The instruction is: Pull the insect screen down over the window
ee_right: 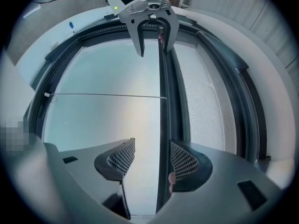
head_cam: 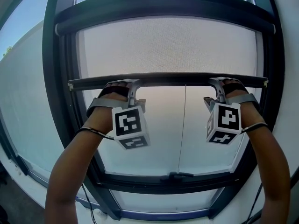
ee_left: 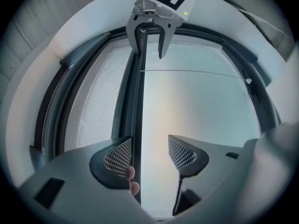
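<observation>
The insect screen (head_cam: pixel 168 48) of pale mesh hangs partway down the window, ending in a dark bottom bar (head_cam: pixel 173 80). My left gripper (head_cam: pixel 132 83) is at the bar's left part and my right gripper (head_cam: pixel 217 81) at its right part. In the left gripper view the bar (ee_left: pixel 136 125) runs between the open jaws of the left gripper (ee_left: pixel 149 155), against the left jaw. In the right gripper view the bar (ee_right: pixel 163 125) lies beside the right jaw of the open right gripper (ee_right: pixel 152 158). A person's fingertips rest on the bar at each gripper.
A dark roller housing (head_cam: pixel 163 13) caps the screen. Side tracks of the dark window frame (head_cam: pixel 56 78) flank it. A thin pull cord (head_cam: pixel 182 129) hangs from the bar to a latch (head_cam: pixel 180 175) on the lower frame. Below the bar is bare glass (head_cam: pixel 159 134).
</observation>
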Action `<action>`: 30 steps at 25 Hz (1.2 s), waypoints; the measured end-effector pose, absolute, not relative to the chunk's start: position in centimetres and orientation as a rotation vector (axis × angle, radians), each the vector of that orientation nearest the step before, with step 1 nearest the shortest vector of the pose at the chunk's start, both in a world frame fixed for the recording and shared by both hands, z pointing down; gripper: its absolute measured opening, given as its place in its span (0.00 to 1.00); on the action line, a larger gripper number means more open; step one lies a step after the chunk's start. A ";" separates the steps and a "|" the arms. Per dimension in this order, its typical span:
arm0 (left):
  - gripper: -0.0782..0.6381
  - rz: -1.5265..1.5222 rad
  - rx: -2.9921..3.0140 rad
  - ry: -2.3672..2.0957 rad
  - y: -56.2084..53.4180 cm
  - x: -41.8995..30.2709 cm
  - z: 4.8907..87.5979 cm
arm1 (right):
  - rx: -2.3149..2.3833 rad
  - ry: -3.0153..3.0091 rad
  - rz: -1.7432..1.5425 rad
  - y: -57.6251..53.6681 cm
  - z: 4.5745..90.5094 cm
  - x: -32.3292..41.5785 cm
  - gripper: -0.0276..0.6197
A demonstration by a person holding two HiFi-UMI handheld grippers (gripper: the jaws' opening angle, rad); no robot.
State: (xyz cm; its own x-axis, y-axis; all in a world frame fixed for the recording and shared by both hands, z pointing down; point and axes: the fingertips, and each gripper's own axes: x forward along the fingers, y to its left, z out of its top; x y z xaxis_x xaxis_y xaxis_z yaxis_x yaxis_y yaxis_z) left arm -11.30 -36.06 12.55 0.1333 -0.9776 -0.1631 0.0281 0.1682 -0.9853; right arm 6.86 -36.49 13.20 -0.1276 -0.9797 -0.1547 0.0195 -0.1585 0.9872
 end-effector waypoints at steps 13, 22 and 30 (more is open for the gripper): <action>0.45 -1.093 -1.218 1.082 -36.1 -12.1 18.1 | 1.217 -1.256 -1.369 -36.6 18.0 6.0 0.38; 0.45 -1.146 -1.289 1.025 -35.7 -12.1 19.9 | 1.194 -1.284 -1.281 -36.5 19.8 6.0 0.38; 0.45 -1.205 -1.341 0.988 -34.5 -11.0 26.9 | 1.106 -1.337 -1.192 -35.4 26.9 7.1 0.37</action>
State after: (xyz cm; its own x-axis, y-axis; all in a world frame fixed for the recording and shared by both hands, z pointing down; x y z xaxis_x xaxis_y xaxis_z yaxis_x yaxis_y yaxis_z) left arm -11.00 -34.53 26.88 0.1574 -0.9782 0.1357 0.0589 -0.1278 -0.9900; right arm 7.10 -35.43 26.89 -0.0925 -0.9909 0.0978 -0.0162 0.0997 0.9949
